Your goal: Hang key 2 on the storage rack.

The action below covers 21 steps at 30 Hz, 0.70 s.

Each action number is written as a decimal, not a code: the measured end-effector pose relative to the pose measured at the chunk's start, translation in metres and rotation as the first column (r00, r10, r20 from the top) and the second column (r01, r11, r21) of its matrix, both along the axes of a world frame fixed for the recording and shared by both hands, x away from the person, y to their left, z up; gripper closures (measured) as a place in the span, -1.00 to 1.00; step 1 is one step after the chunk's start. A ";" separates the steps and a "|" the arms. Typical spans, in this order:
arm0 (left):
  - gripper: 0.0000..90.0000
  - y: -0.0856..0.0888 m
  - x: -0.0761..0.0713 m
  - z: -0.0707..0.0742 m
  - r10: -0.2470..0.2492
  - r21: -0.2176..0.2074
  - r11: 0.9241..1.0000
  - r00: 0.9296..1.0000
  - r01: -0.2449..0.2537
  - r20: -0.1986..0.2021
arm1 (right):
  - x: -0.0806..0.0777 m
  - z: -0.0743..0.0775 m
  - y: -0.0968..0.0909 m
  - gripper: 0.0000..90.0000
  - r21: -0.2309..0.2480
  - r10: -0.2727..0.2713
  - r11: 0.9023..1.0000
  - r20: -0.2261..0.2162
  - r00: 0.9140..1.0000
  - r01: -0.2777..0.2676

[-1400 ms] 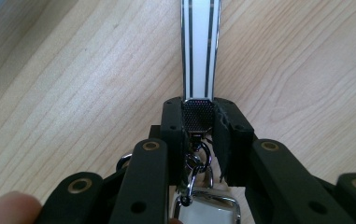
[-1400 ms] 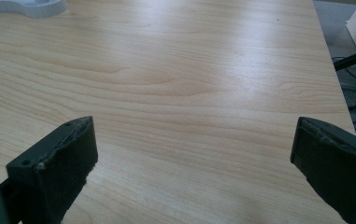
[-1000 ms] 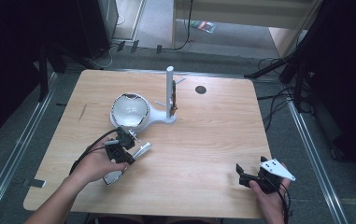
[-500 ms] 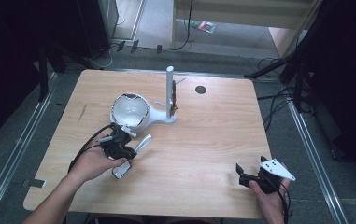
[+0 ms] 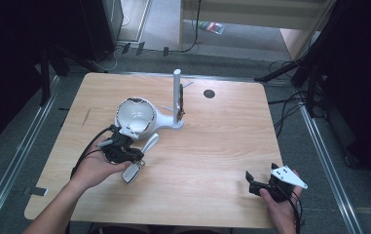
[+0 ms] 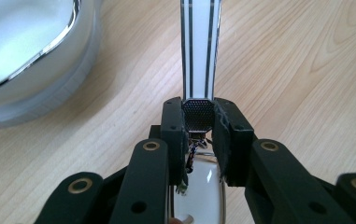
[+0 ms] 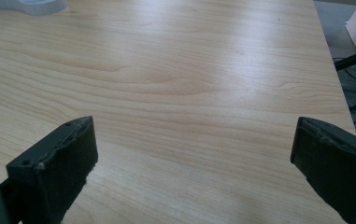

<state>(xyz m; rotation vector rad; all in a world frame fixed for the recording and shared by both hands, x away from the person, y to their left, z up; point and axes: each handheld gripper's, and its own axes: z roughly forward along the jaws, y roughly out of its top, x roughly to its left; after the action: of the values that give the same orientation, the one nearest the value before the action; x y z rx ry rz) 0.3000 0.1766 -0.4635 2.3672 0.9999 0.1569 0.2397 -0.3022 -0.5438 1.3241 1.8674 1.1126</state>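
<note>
We've got the left gripper (image 5: 133, 157) at about 8 o'clock on the table (image 5: 212, 146), jaws pinched tight on a slim silver-and-white handset (image 6: 199, 70) just beside the white round base (image 5: 135, 116). Over at 4 o'clock, the right gripper (image 5: 257, 184) sits near the edge, jaws spread wide over bare wood.

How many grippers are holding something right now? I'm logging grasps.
1. The left gripper, near the white bowl-shaped stand, is clamped on a slim silver handset. The right gripper, at the table's near right corner, is open and empty.
</note>
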 end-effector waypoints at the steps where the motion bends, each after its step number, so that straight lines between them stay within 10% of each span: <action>1: 0.69 -0.001 0.000 0.001 -0.004 -0.010 1.000 1.000 0.004 0.002 | 0.000 0.000 0.000 -0.99 -0.001 0.000 1.000 -0.001 1.000 0.000; 21: 0.69 -0.009 0.004 0.009 0.014 -0.195 0.981 0.992 0.011 0.128 | 0.000 0.000 -0.001 -0.99 0.007 0.005 1.000 0.002 1.000 -0.005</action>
<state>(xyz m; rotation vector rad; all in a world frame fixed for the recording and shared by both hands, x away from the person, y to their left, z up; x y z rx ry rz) 0.3043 0.1679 -0.4545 2.1495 0.9120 0.2001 0.2398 -0.3029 -0.5438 1.3227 1.8683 1.1232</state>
